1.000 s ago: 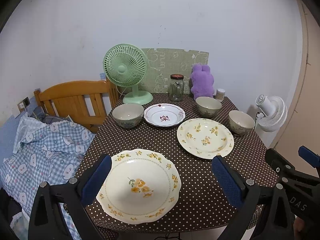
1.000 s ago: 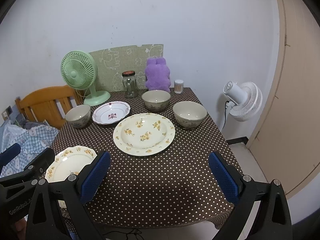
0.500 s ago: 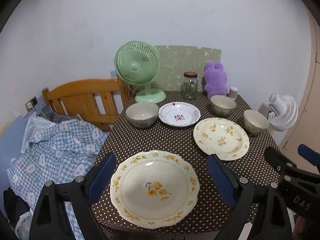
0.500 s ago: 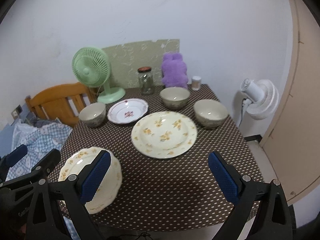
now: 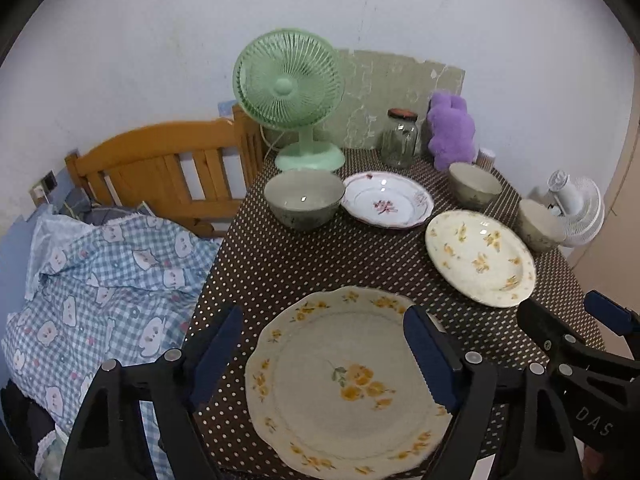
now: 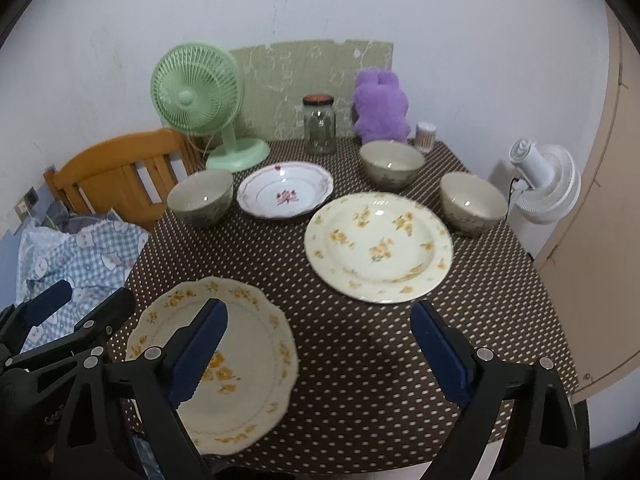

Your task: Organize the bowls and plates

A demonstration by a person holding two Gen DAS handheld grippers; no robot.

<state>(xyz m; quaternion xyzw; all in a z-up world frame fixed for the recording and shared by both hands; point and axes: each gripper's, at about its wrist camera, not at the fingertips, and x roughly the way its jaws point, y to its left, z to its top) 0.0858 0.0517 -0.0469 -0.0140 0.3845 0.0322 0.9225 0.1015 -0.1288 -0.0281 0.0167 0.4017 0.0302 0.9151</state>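
Your left gripper hangs with jaws spread wide over the scalloped plate at the near edge of the bench. Beyond it sit a second floral plate, a pink-flowered plate and three bowls (nearest one by the green fan). Your right gripper shows at lower right.
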